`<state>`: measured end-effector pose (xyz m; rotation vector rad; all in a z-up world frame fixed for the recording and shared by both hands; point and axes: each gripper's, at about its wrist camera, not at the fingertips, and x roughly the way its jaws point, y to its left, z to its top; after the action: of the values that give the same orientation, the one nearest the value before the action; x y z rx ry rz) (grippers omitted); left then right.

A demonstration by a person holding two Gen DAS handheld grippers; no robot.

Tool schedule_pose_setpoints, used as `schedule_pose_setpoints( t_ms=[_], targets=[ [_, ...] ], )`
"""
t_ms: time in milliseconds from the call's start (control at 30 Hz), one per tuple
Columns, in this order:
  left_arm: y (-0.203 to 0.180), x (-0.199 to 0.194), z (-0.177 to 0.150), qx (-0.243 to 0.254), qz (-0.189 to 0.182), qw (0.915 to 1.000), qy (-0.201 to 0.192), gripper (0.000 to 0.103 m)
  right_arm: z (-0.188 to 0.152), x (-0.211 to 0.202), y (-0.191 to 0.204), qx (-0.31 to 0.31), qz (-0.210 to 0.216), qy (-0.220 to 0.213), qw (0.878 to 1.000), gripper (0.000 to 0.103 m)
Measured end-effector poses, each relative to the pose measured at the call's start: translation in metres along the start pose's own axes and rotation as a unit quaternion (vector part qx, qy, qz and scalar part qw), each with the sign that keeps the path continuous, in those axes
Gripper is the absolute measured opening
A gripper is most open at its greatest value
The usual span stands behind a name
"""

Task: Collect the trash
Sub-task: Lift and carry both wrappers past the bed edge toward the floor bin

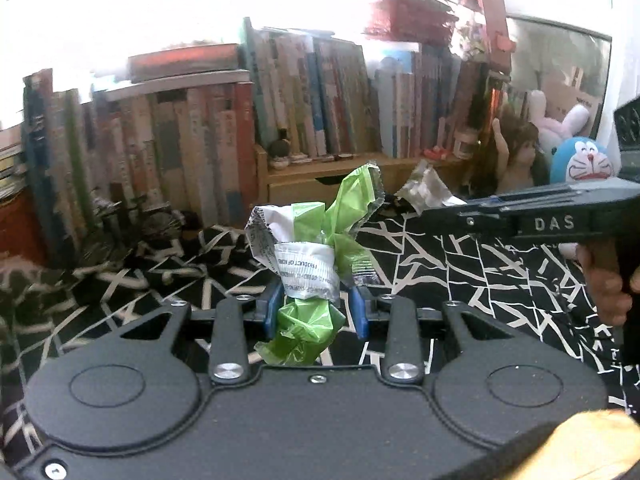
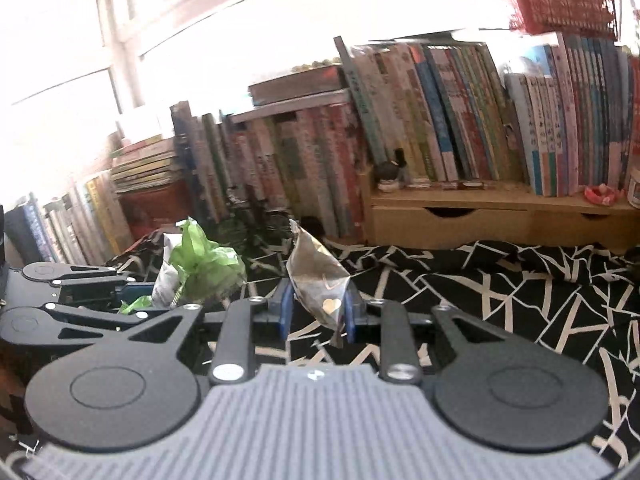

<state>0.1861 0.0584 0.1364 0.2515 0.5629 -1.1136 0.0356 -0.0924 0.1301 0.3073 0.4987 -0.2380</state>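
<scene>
Left tongs [image 1: 314, 310] clamped on a crumpled green-and-white wrapper [image 1: 310, 248], pinched at its scrunched waist between the blue pads [image 1: 266, 312]; most of the wad sticks up above the grip and a green tail hangs below, all of it clear of the black-and-white patterned cloth [image 1: 460, 264] on the desk. Right tongs [image 2: 316, 310] clamped on a silver foil wrapper [image 2: 318, 280] with a small heart mark, held near its lower half, top corner poking up, also off the cloth. Both pieces look near weightless, thin and crinkly: soft, they collapse under the pads, the foil probably slick. The bunched middle is the safest place to hold; a loose edge would likely slide out or tear. Nothing fragile, so a firm squeeze is fine. No bin in either view, so drop-off spot can't be told. Row of books [image 2: 440, 120] and a wooden shelf riser [image 2: 480, 216] stand behind.
</scene>
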Motion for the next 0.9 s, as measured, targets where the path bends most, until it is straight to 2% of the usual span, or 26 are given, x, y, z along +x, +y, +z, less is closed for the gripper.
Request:
schedule_pose_setpoints(
  t_ms=[167,400,633,900],
  targets=[
    [0.005,-0.043,-0.018,-0.028,0.020,0.9994,-0.005,0.033,-0.016,-0.026,0.029,0.010,0.005,0.003,1.000,0.031],
    [0.006,-0.116,-0.040,-0.030,0.032,0.9985,-0.032,0.033,-0.035,-0.072,0.078,-0.011,0.005,-0.006,1.000,0.032],
    [0.014,-0.184,-0.062,-0.026,0.056,0.9965,-0.057,0.033,-0.048,-0.116,0.123,-0.044,0.003,-0.038,0.998,0.032],
    [0.010,-0.257,-0.094,-0.029,0.073,0.9942,-0.074,0.033,-0.070,-0.152,0.168,-0.056,0.016,-0.041,0.997,0.032]
  ],
)
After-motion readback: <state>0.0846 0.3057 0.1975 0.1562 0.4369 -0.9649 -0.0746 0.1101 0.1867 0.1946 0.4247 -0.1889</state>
